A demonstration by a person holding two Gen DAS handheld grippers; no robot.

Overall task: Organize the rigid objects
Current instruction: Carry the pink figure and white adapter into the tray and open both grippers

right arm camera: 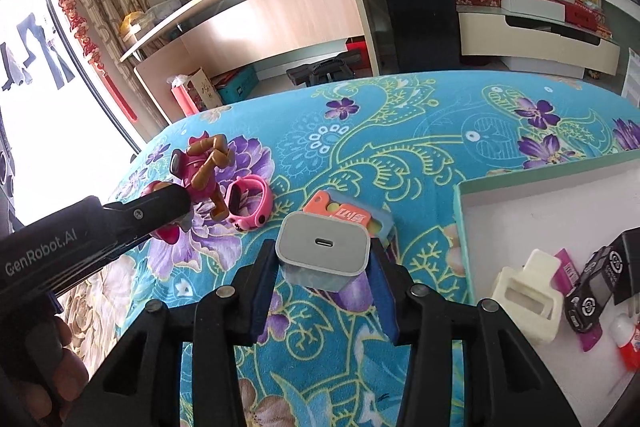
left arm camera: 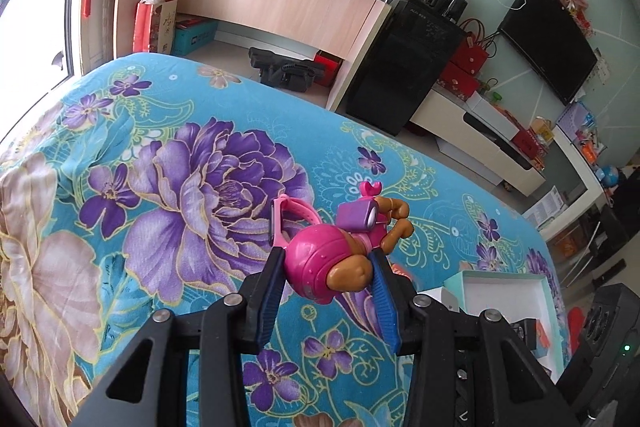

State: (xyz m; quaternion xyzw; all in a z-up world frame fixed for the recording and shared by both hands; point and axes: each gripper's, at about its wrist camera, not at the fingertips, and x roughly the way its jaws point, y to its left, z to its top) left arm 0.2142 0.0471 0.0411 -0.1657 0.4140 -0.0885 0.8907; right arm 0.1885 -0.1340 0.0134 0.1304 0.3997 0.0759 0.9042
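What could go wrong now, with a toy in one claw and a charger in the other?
The left gripper pinches the pink toy dog only by its rounded helmet, so it might twist or slip out. The right gripper holds the grey charger by its smooth sides, and it could drop onto the orange card case below. The white box is already crowded, so placing could knock the black toy car.

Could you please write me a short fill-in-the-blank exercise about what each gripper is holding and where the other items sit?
1. The left gripper is shut on a pink ____ figure.
2. The right gripper holds a grey charger whose ____ port faces the camera.
3. The pink watch lies on the ____ bedspread.
4. The black toy car lies inside the white ____.

Missing words: toy; USB-C; floral; box
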